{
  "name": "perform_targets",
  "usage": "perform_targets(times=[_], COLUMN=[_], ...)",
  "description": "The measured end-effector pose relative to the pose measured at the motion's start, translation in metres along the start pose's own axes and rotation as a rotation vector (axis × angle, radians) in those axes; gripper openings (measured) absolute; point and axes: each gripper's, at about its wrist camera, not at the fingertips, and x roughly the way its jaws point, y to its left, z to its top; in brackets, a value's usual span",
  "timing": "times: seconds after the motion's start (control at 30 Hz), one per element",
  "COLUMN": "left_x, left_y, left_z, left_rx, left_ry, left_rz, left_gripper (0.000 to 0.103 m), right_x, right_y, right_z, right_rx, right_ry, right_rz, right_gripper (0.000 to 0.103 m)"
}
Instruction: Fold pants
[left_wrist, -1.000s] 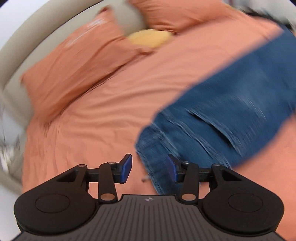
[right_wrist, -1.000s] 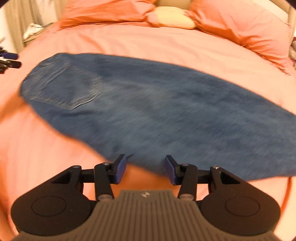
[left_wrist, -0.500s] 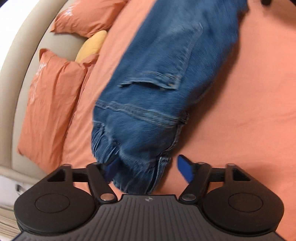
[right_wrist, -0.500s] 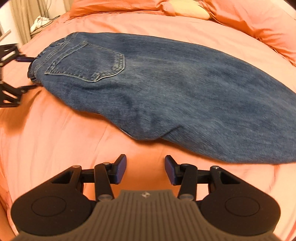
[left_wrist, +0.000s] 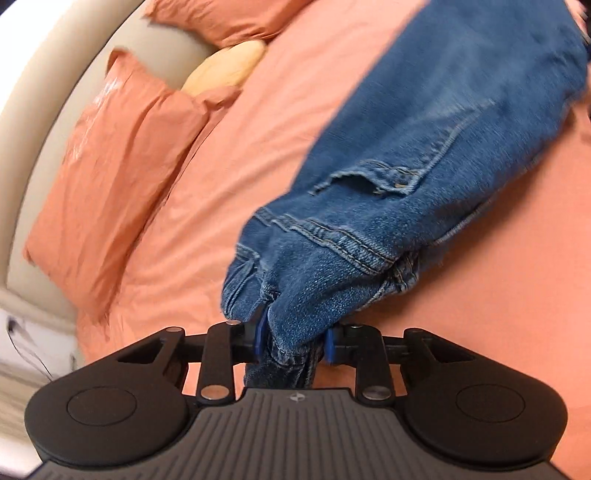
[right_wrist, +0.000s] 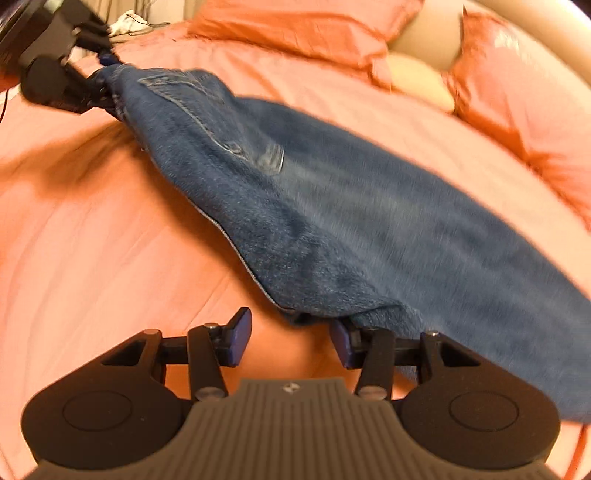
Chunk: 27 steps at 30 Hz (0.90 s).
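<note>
1. The left gripper (left_wrist: 293, 341) has its jaws closed on the bunched waist end of the pants (left_wrist: 417, 177); dark denim fills the gap between the two blue pads (left_wrist: 260, 332) and a fold of it hangs down behind them toward the gripper body.
2. Ahead of the left jaws the pants run away and to the right, with the waistband seam just past the pads and a pocket opening with rivets farther out.
3. In the right wrist view the left gripper (right_wrist: 105, 83) shows far ahead and to the left of the right jaws, with the waist end of the pants (right_wrist: 332, 206) pinched in it and raised off the bed (right_wrist: 92, 229), a shadow beneath.
4. The right gripper (right_wrist: 290, 338) has its jaws wide apart, nothing between them; bare bedsheet shows in the gap.
5. The lower edge of the pants lies just ahead of the right jaws, and the cloth drapes over the top of the right-hand finger. The pad (right_wrist: 340, 341) on that side stays visible below the cloth.
6. From there the pants stretch diagonally: up and left to the held waist, down and right past the gripper body toward the frame edge. A back pocket faces up about midway to the left gripper.
7. The orange bed (left_wrist: 229, 177) lies under everything. Beyond the left jaws, up and to the left, sit orange pillows (left_wrist: 122, 155) with a yellow pillow (left_wrist: 225, 66) between them, against a beige headboard (left_wrist: 44, 74).
8. Both views are blurred in places.
</note>
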Motion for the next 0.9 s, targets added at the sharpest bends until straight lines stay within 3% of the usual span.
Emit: perform_targets(times=[0.13,0.27,0.37,0.43,0.63,0.77,0.83,0.87,0.9], left_x=[0.004,0.006,0.005,0.006,0.007,0.007,0.008,0.008,0.010], left_y=[0.008,0.007,0.003,0.002,0.000,0.001,0.000,0.000,0.000], left_z=[0.013,0.011,0.006,0.004,0.006,0.007,0.008,0.009,0.009], left_rx=[-0.045,-0.032,-0.039,-0.036,-0.018,-0.024,-0.021,-0.020,-0.019], left_ry=[0.037,0.056,0.071,0.075,0.083,0.093,0.102,0.105,0.109], left_rz=[-0.017,-0.015,-0.017,-0.017,-0.014,-0.020,-0.020,-0.022,-0.021], left_gripper=[0.033,0.033,0.033,0.033,0.033,0.033,0.033,0.033,0.033], right_x=[-0.003,0.006,-0.009,-0.022,-0.027,0.002,0.016,0.020,0.021], right_y=[0.000,0.005,0.008,0.015,0.016,0.008,0.010,0.014,0.018], right_z=[0.005,0.013,0.020,0.020,0.007,0.012,0.013,0.012,0.010], right_rx=[-0.029,-0.060,-0.031,-0.094,-0.264,-0.302,-0.330,-0.359,-0.388], right_ry=[-0.049,-0.062,-0.141,-0.160,-0.138,-0.066,-0.047,-0.032,-0.020], right_rz=[-0.012,-0.062,-0.049,-0.047,-0.093,-0.040,-0.022,-0.019,-0.022], right_gripper=[0.055,0.054,0.053,0.053,0.049,0.049,0.031,0.015,0.015])
